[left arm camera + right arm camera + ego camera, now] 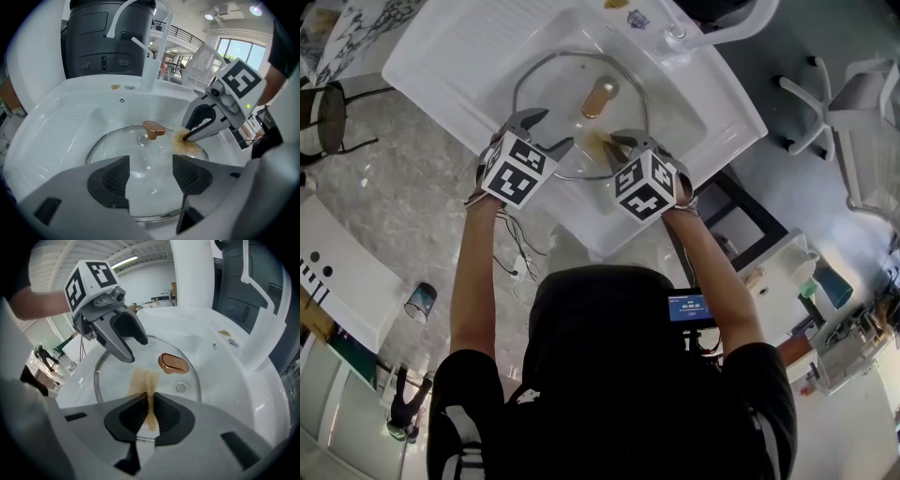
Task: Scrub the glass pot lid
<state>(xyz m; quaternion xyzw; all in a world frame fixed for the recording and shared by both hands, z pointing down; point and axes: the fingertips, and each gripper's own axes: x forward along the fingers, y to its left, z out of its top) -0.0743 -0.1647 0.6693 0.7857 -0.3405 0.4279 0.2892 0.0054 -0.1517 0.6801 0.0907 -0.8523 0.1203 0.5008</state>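
White sink (pixel 450 56) holding glass lid (pixel 562 94), left gripper (pixel 548 131) jaws apart, right gripper (pixel 619 142) pinching scrubber (pixel 144 380)

Reaching forward and down with both, left arm (pixel 473 281) and right arm (pixel 712 272) nearly straight and side by side. Holding the left gripper (pixel 555 129) with jaws spread wide, clamping nothing. Pinching a thin brown scrub pad (pixel 144 380) in the right gripper (pixel 619 141), jaws pressed together on it, pad poking out past the tips. Angling both sets of tips toward each other, grippers near one another, marker cubes turned upward.
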